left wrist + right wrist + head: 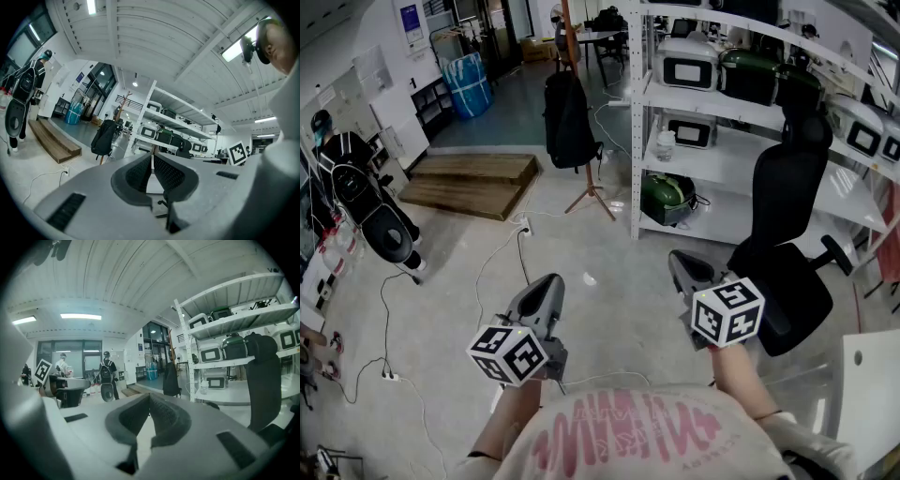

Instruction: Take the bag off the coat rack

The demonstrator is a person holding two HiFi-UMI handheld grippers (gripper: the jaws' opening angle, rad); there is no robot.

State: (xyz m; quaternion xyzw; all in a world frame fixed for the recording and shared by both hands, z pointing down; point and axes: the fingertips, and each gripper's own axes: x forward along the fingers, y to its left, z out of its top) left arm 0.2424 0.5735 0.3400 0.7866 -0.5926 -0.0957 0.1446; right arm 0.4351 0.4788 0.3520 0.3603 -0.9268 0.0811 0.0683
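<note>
A black backpack hangs on a wooden coat rack just left of the white shelving unit, across the workshop floor. Well short of the shelving unit, on its near side, the left gripper and right gripper are held side by side, each with its jaws pressed together on nothing. A black office chair stands before the shelving unit's right end. A person stands far to its left.
</note>
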